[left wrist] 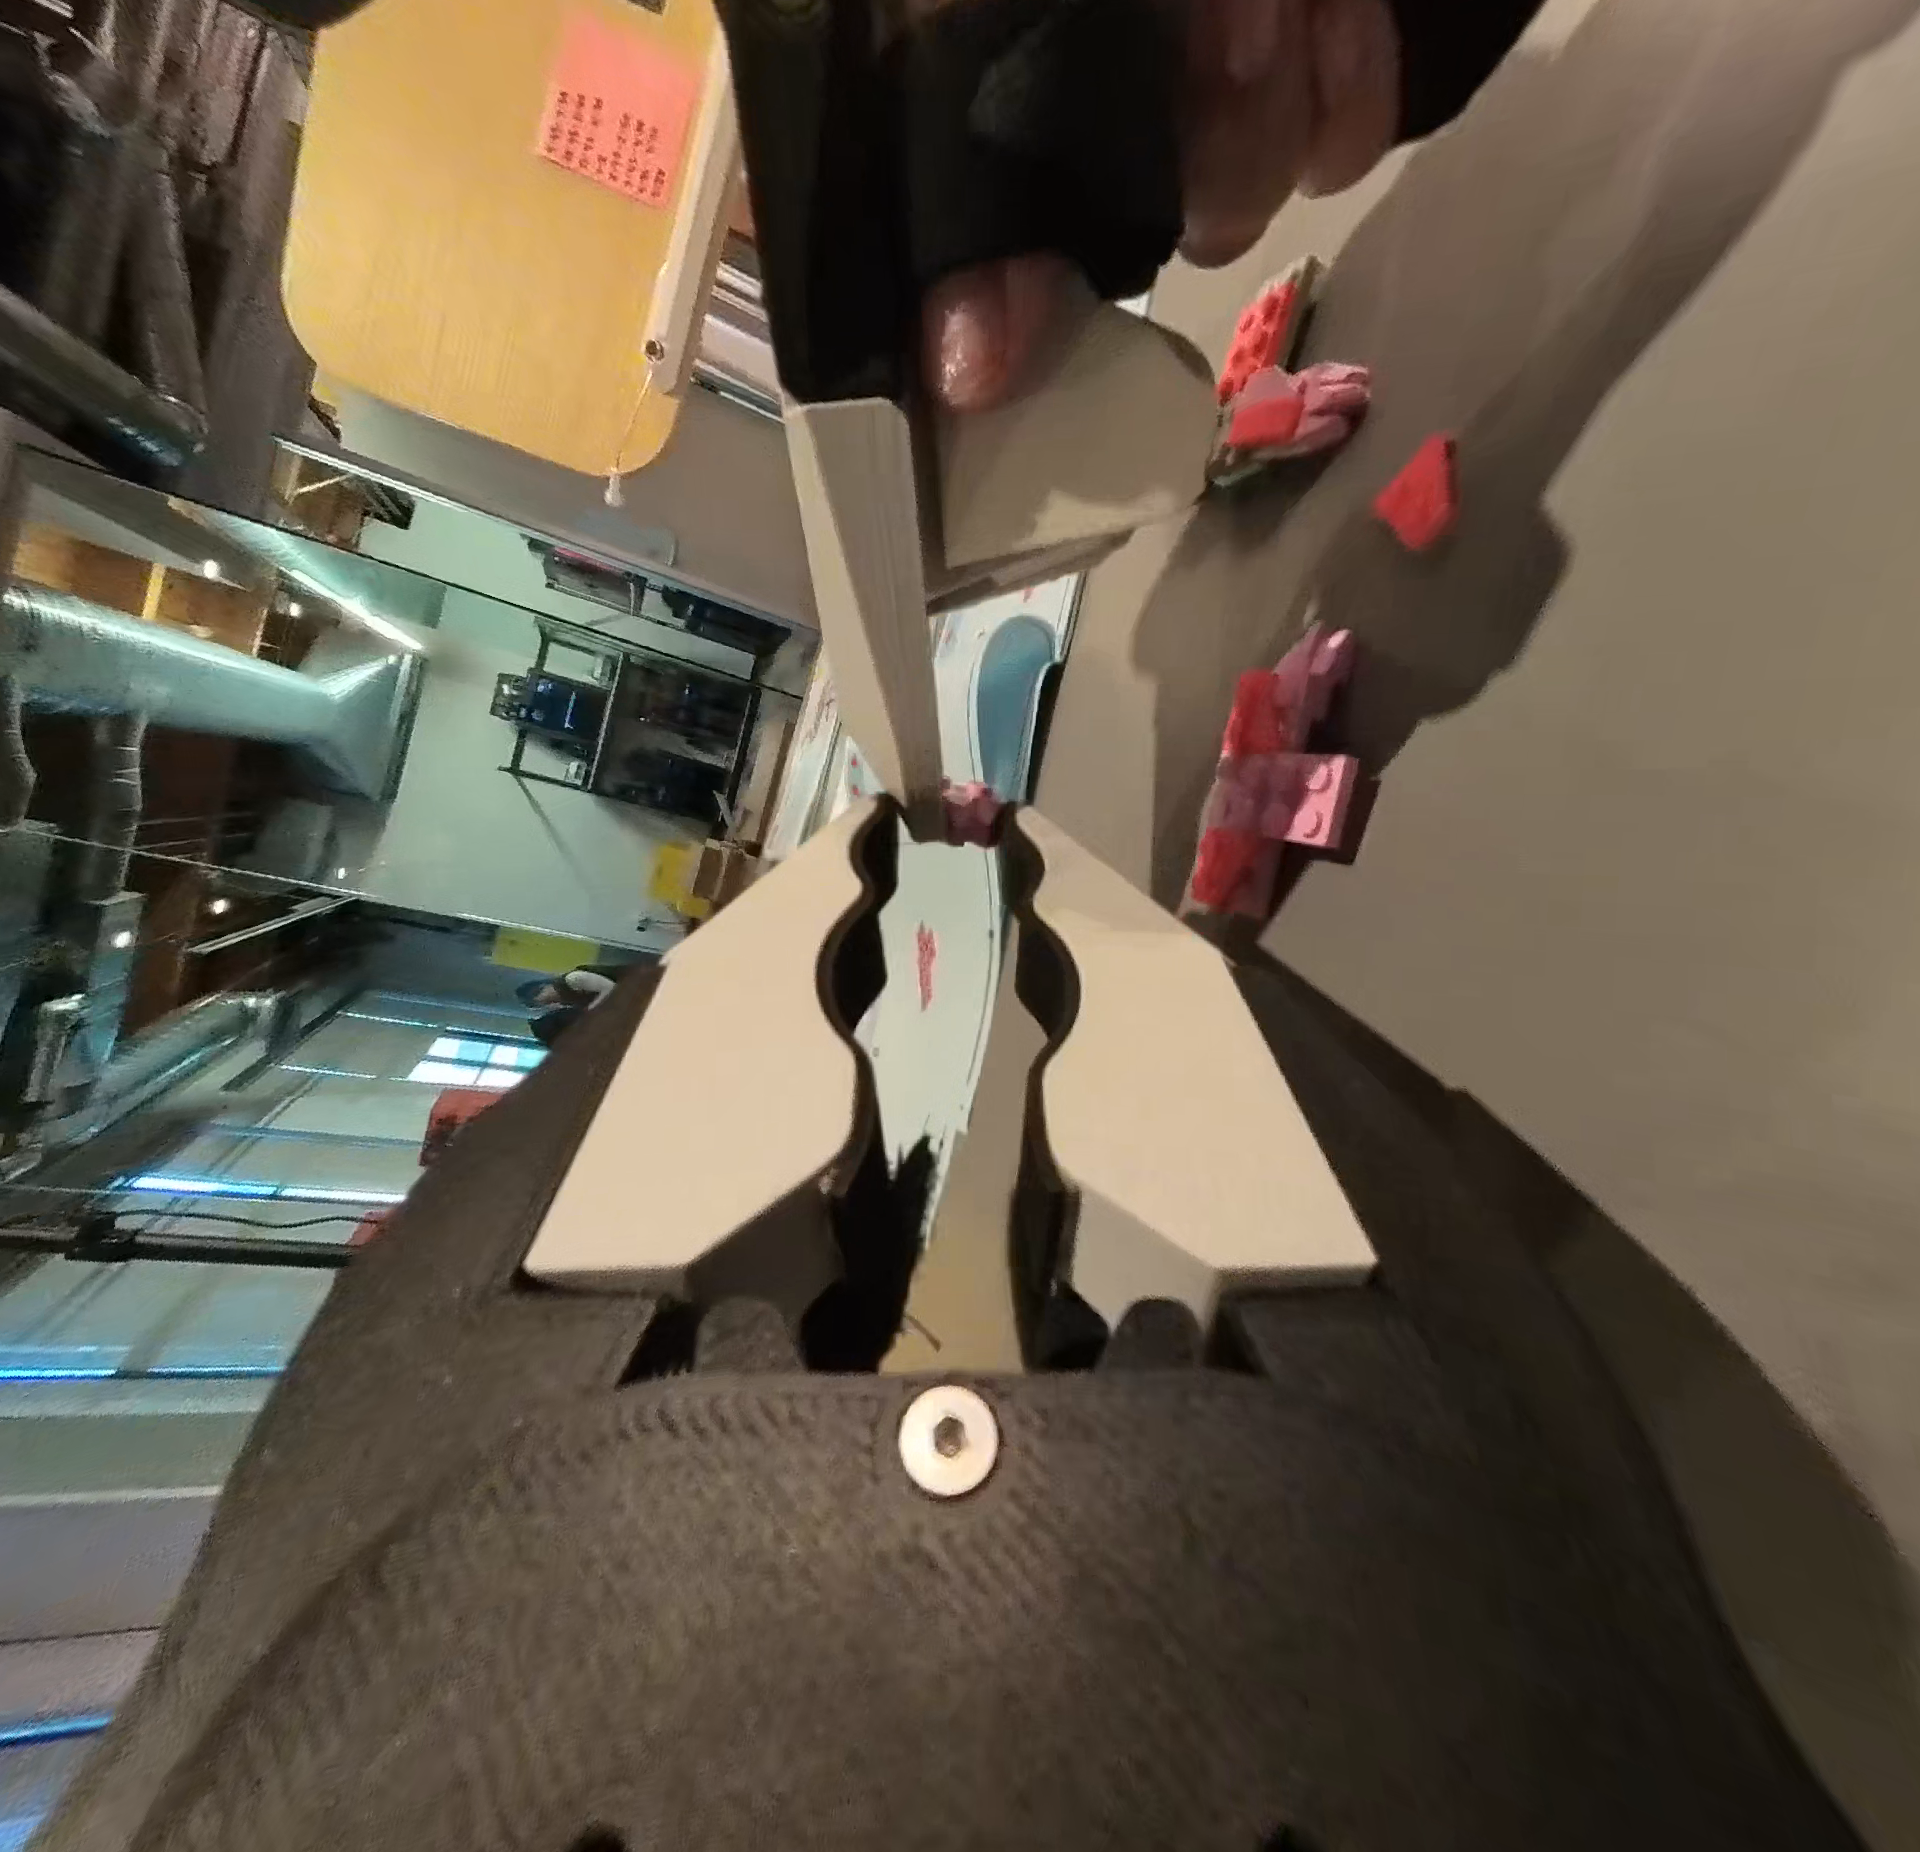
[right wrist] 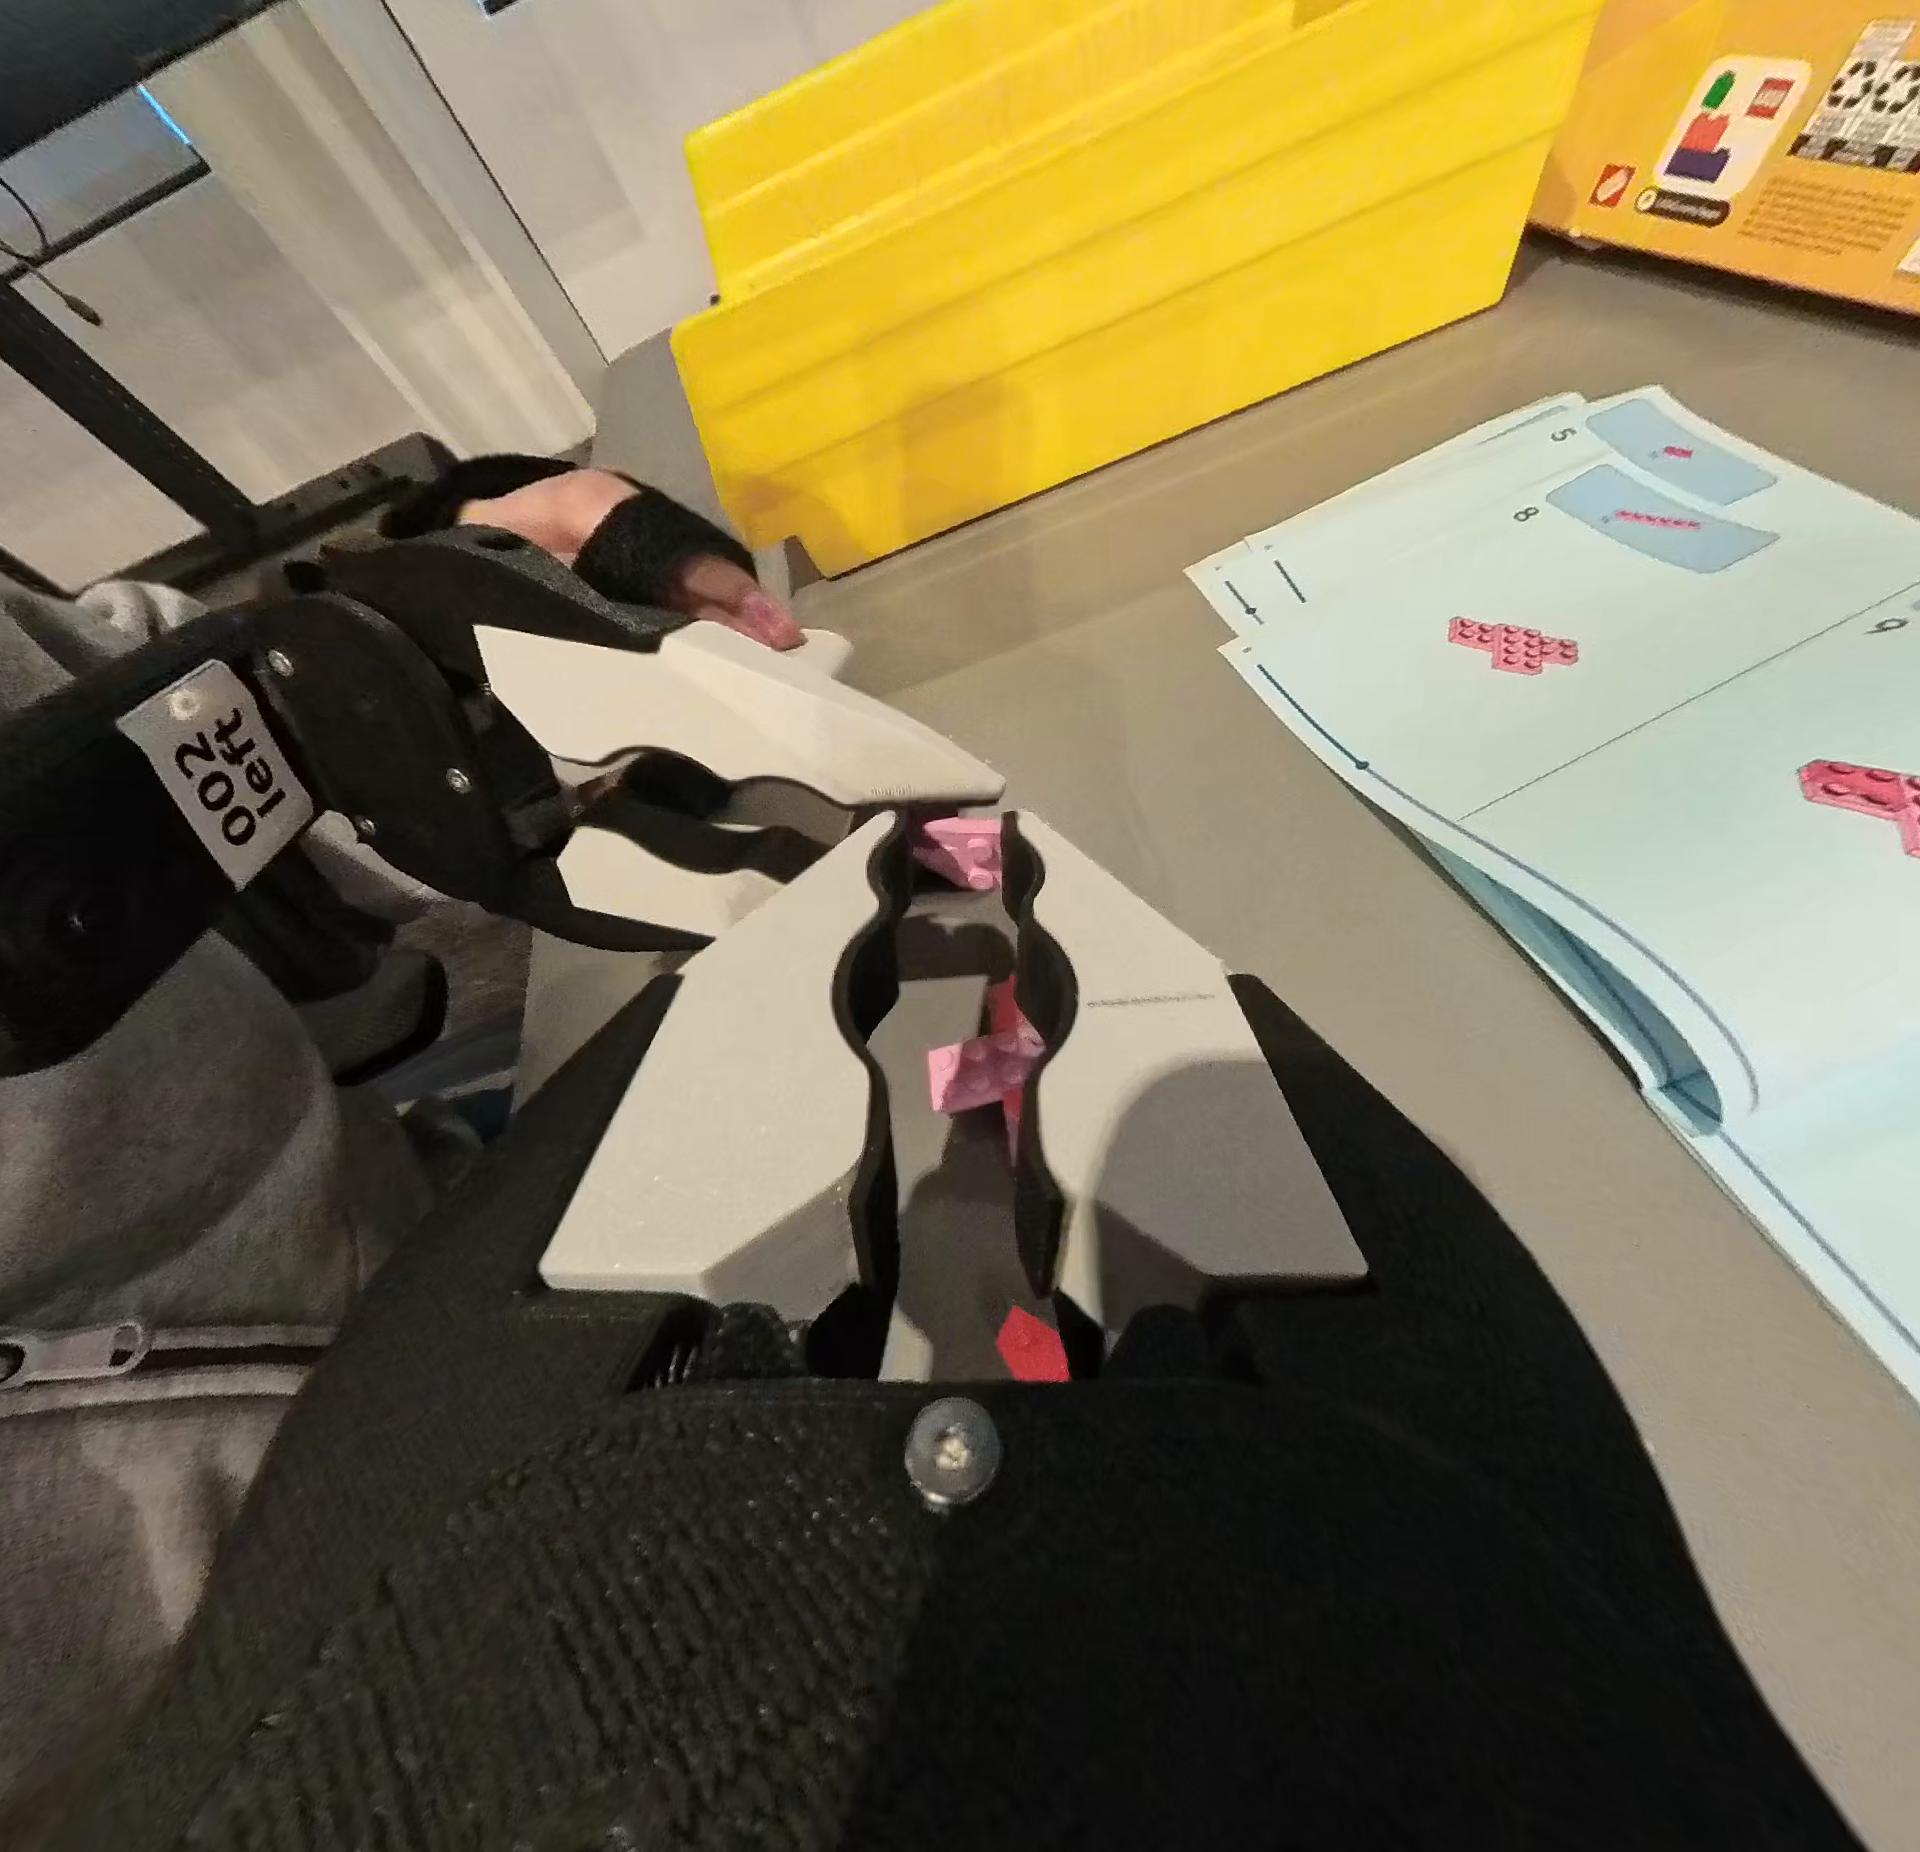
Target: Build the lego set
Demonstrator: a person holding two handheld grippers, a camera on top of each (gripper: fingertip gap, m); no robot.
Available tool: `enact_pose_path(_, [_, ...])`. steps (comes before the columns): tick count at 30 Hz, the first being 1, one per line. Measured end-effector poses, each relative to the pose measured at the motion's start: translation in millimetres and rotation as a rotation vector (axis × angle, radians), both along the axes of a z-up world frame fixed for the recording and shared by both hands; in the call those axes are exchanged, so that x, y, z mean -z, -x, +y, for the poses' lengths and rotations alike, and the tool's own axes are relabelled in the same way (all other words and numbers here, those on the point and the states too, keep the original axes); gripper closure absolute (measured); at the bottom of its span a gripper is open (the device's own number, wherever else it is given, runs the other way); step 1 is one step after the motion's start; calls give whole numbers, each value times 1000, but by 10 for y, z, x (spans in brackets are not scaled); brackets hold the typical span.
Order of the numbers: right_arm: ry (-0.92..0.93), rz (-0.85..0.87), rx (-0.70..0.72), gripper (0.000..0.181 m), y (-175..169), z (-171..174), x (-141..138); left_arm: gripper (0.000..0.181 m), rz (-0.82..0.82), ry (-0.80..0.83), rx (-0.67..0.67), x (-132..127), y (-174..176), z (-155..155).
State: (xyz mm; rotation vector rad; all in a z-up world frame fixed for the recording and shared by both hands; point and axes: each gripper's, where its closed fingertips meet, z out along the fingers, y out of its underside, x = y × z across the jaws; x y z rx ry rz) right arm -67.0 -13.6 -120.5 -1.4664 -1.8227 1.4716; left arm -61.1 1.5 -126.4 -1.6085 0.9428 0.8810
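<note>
my left tool and my right tool meet tip to tip above the grey counter; between them sits a small pink lego piece, lifted off the counter; both tools look clenched on it, left from one side, right from the other, tho in the left wrist view i can't tell exactly where each tip bites; my guess at the step: mating or re-seating this pink bit mid-air; to do it well i'd keep both tips square to the studs, press straight w/o twisting, and not let go w/ one tool till the other has a firm hold, since the piece is tiny and would drop easily.

room and edges: under the right tool lie a pink and red part-built assembly and a loose red brick, so a dropped piece lands among them; to the right, near but apart, the open pale blue instruction booklet; beyond it a yellow bin and a yellow box close off the far side; the counter edge lies at the left, just past the left tool; more red and pink bricks sit farther off; best free space is the bare grey patch between tools and booklet.
</note>
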Motion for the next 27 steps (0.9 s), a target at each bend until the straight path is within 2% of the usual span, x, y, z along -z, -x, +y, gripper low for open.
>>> enact_pose_path(3, [2, 34, -21, 167, 11, -21, -14, 166, 13, 4, -6, 1, 35, -29])
enact_pose_path(5, [-42, 96, -38, 147, -3, 10, -71, 166, -8, 30, -11, 30, 80, -51])
enact_pose_path(6, [-78, 113, -49, 143, -29, 50, -79, 166, -45, 65, -18, 79, 116, -65])
enact_pose_path(8, [-179, 115, -93, 144, -109, 110, -15, 166, -188, 178, 0, 219, 128, -117])
enact_pose_path(12, [-403, 8, -188, 144, -221, 89, 335, 166, -540, 360, 56, 320, 65, -255])
enact_pose_path(17, [-444, -41, -289, 135, -312, -44, 490, 167, -812, 563, 86, 411, 27, -395])
enact_pose_path(27, [-481, -115, -266, 160, -345, 102, 671, 166, -920, 693, 144, 528, -52, -520])
